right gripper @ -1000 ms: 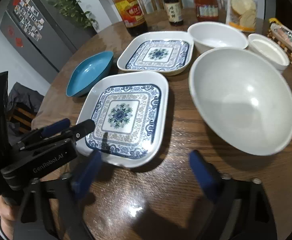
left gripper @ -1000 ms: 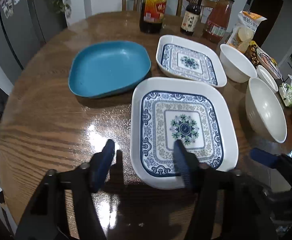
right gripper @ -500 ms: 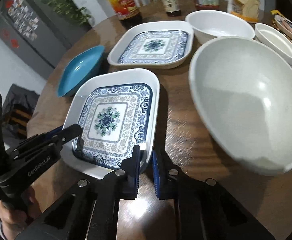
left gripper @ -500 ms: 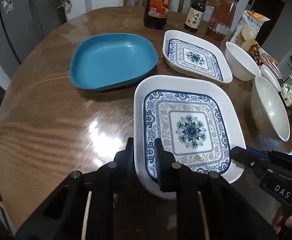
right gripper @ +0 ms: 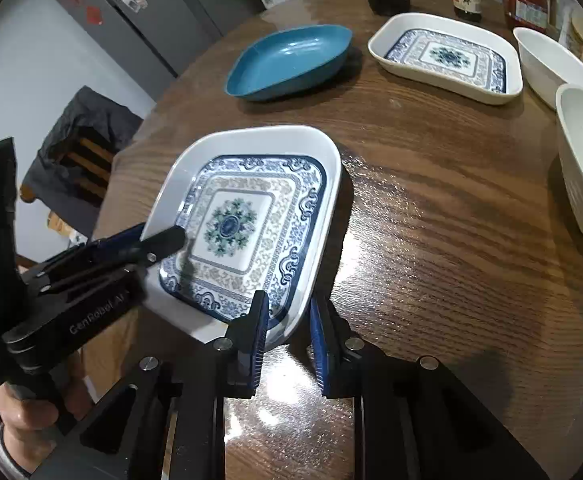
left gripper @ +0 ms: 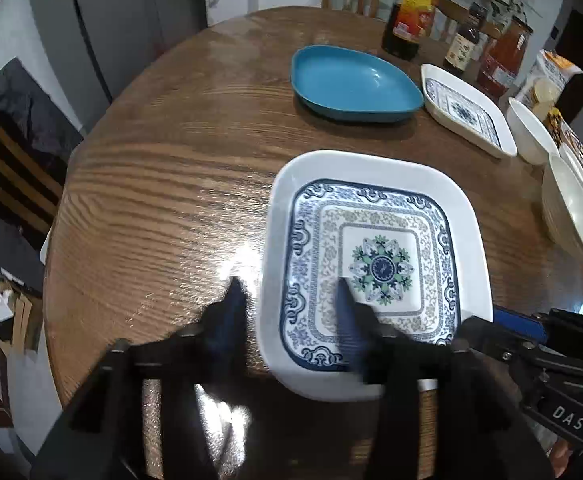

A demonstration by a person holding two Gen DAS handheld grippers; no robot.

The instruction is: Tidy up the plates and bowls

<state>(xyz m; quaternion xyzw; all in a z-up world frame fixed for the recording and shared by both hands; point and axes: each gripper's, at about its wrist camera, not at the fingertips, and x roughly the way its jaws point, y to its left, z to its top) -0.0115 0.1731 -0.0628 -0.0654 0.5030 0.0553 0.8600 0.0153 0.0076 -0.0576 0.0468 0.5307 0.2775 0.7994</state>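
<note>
Near patterned square plate [left gripper: 375, 256] lying at the round table's [left gripper: 163, 184] near edge, well short of the blue plate [left gripper: 355, 84]. Left gripper [left gripper: 291, 308] just reopened, straddling its left rim; right gripper [right gripper: 287, 320] loosening, barely apart around the corner. Risk: slipping off the edge.

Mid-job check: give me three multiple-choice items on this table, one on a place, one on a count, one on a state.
1. Where is the teal dish?
A. stacked in a bowl
B. alone on the table, beyond the near patterned plate
C. on a chair

2. How many blue-patterned square plates are there?
A. one
B. two
C. three

3. The left tool is:
A. shut on the teal dish
B. closed above a bowl
C. open astride the near plate's rim

Answers: B, it lies apart behind that plate. B, there is also the far patterned plate. C, its jaws have just been opening, one finger on each side of the rim.
</note>
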